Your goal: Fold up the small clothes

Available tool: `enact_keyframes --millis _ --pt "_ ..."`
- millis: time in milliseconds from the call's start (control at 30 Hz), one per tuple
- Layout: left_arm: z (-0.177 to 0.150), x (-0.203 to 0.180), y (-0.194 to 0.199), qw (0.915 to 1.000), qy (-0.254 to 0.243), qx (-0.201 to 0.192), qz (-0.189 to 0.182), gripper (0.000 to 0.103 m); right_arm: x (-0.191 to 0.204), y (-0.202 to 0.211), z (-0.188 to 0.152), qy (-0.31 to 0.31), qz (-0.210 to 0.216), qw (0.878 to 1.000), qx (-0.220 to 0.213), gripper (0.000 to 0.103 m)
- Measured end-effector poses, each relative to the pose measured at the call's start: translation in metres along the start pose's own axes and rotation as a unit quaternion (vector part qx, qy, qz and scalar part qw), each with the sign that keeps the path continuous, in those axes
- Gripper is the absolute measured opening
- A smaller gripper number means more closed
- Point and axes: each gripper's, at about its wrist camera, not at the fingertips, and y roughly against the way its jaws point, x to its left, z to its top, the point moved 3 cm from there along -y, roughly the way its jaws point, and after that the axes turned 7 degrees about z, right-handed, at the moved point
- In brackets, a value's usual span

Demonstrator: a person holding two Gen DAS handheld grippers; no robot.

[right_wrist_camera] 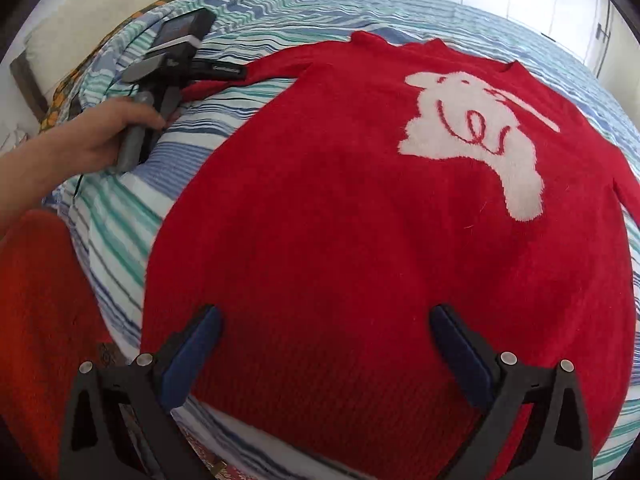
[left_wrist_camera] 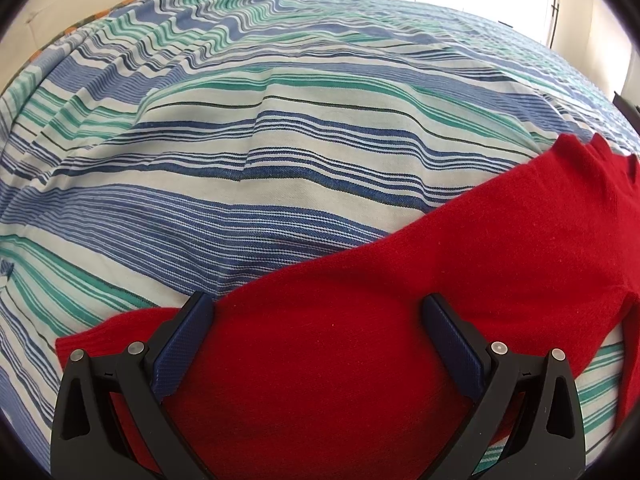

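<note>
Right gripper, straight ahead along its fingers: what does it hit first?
Probably the red sweater: the right gripper, jaws open, points over its hem toward the white motif. Height above the fabric is unclear.

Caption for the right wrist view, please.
Open right gripper over the hem of a red sweater spread flat on a striped bedspread.

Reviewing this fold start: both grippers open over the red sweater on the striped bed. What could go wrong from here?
1. The left gripper straddles the sleeve; closing may pinch the striped bedsheet too.
2. The right gripper sits mid-hem of the red sweater, so lifting there may bunch it unevenly.
</note>
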Motion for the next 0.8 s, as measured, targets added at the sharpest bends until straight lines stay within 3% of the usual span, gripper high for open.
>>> enact_keyframes --millis 67,167,267,367,467,600,733,800 --pt "0.0 0.001 0.001 1.0 -0.003 0.007 -0.006 0.103 0.015 0.018 -0.012 0.045 0.035 0.998 0.004 0.102" --pt "-0.003 0.005 0.014 0.9995 -0.016 0.011 -0.023 0.102 -0.001 0.047 -0.019 0.054 0.011 0.998 -0.02 0.102" --pt "-0.013 0.013 0.053 0.9999 0.003 -0.006 -0.015 0.102 -0.056 0.078 -0.019 -0.016 -0.045 0.996 -0.069 0.102" --pt "-0.033 -0.002 0.113 0.9984 0.005 -0.044 -0.036 0.102 -0.117 0.09 -0.022 -0.117 -0.068 0.986 -0.099 0.102" --pt "-0.062 -0.04 0.174 0.9938 0.001 -0.057 -0.095 0.102 -0.15 0.079 -0.036 -0.175 -0.056 0.979 -0.092 0.101" --pt "-0.113 -0.11 0.224 0.9783 -0.021 -0.038 -0.203 0.102 -0.142 0.077 -0.05 -0.16 -0.057 0.982 -0.086 0.099" --pt "-0.167 -0.172 0.215 0.9751 -0.069 0.016 -0.21 0.102 -0.133 0.08 -0.061 -0.132 -0.051 0.986 -0.085 0.099" --pt "-0.197 -0.188 0.207 0.9765 -0.099 0.031 -0.189 0.102 -0.133 0.07 -0.072 -0.131 -0.052 0.989 -0.049 0.097"
